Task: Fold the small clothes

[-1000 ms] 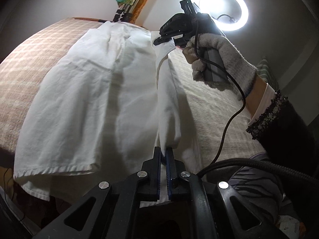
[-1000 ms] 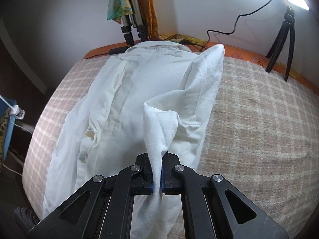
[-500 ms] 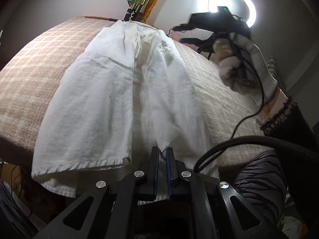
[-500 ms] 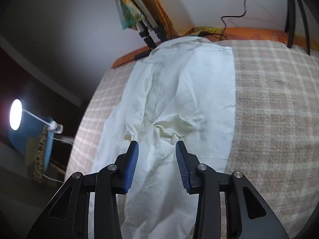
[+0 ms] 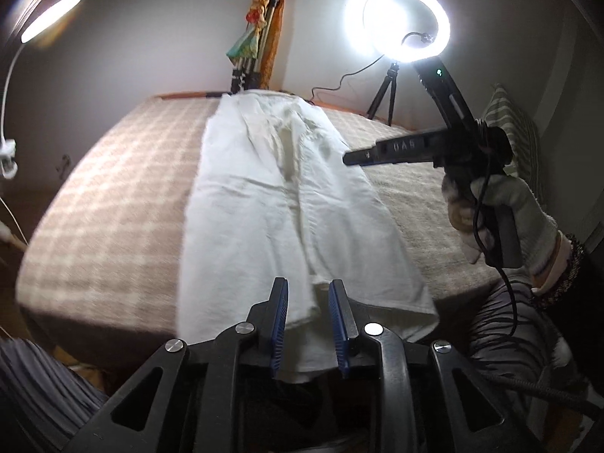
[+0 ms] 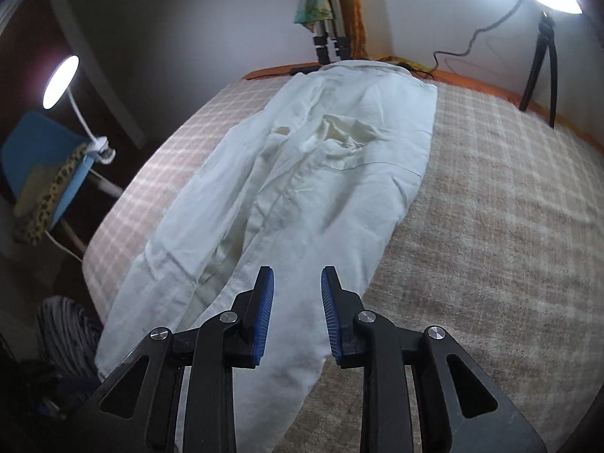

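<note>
white garment (image 5: 271, 204) is laid lengthwise on the checked bed cover (image 5: 113, 196), running from the far edge near the wall to the near edge, where the hem hangs over. both long sides are seen folded in toward the middle, forming a narrow strip.

left tool (image 5: 307, 324): seen at lower centre of the left wrist view, blue pads parted, nothing held. the garment hem lies just beyond and below the fingertips; contact cannot be told.

right tool (image 6: 294, 313): seen at lower centre of the right wrist view, pads parted, nothing held. the near end of the garment (image 6: 302, 196) lies under and ahead of the fingers. in the left wrist view the right tool (image 5: 351, 158) is seen at right of frame, held by a gloved hand (image 5: 502, 211), raised above the right edge of the garment and apart from it.

change against earlier frames: 1.0 s ago both tools were clamped on the right side of the garment, which was lifted. 0.5 s ago the right tool was already parted, the left was still clamped on the hem. now both are released and the fold lies flat.

ring light (image 5: 407, 22) is noted at upper right, desk lamp (image 6: 60, 81) at left.
</note>
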